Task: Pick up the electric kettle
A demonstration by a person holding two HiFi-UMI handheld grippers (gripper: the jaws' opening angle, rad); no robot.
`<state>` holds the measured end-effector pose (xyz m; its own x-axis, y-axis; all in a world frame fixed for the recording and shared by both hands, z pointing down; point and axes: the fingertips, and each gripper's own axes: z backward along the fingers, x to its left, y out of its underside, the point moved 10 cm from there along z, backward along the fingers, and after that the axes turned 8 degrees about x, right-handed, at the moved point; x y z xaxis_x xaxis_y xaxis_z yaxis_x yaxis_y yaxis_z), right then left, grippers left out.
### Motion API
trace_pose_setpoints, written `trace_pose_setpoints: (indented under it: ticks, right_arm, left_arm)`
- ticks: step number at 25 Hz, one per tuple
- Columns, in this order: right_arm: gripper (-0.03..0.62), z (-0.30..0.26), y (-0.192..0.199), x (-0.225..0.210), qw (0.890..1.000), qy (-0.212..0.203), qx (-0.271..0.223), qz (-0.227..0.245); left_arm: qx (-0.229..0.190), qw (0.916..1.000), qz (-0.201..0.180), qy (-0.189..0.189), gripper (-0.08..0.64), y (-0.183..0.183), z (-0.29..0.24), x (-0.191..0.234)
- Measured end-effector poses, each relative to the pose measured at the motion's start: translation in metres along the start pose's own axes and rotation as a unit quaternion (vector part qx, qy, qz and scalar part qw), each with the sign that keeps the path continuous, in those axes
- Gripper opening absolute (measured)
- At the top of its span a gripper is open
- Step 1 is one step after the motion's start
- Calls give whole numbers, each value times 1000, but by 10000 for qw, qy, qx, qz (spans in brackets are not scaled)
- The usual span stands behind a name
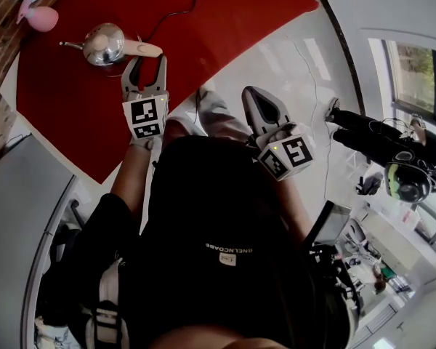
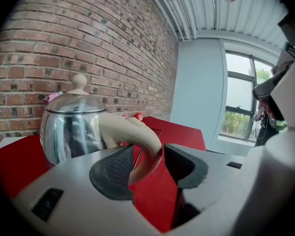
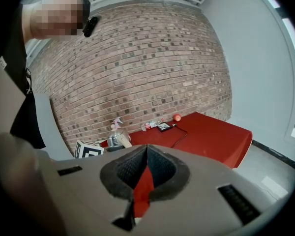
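**Clerk:** First item?

**Keeper:** One electric kettle (image 1: 104, 43), round polished steel body, beige knob on the lid. It stands upright on the red-covered table (image 1: 225, 20), near the brick wall (image 2: 88, 43). Its curved beige handle (image 2: 137, 141) points towards the person.

**Clerk:** Left gripper (image 1: 147, 67)?

**Keeper:** Jaws apart. The handle's end sits between them, and the pads do not clamp it.

**Clerk:** Right gripper (image 3: 146, 154)?

**Keeper:** Jaws brought together at the tips, with nothing between them. It is held off the table's near edge, well apart from the kettle.

**Clerk:** Other items?

**Keeper:** One pink plastic spray bottle (image 1: 38, 17), near the kettle on its spout side. One dark cable (image 1: 182, 9) lies across the red cover.
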<state>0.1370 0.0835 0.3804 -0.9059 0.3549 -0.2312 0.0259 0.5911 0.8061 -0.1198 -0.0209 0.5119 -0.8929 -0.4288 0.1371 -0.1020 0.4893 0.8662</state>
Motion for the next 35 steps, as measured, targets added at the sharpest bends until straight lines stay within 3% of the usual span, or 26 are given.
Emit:
trace_pose_setpoints:
  ticks: [11, 23, 30, 35]
  right_arm:
    - [6, 2, 7, -36, 9996, 210, -50, -204]
    - [6, 13, 15, -44, 9988, 294, -76, -397]
    - [5, 6, 16, -49, 9984, 234, -51, -517]
    - [6, 1, 13, -48, 9982, 173, -56, -574]
  left_arm:
    - [64, 9987, -14, -496, 209, -10, -47, -7]
    - [18, 9930, 461, -1084, 203, -12, -54, -4]
    - [5, 9934, 432, -1063, 176, -8, -51, -3]
    - [-28, 9954, 206, -933, 166, 2, -30, -10]
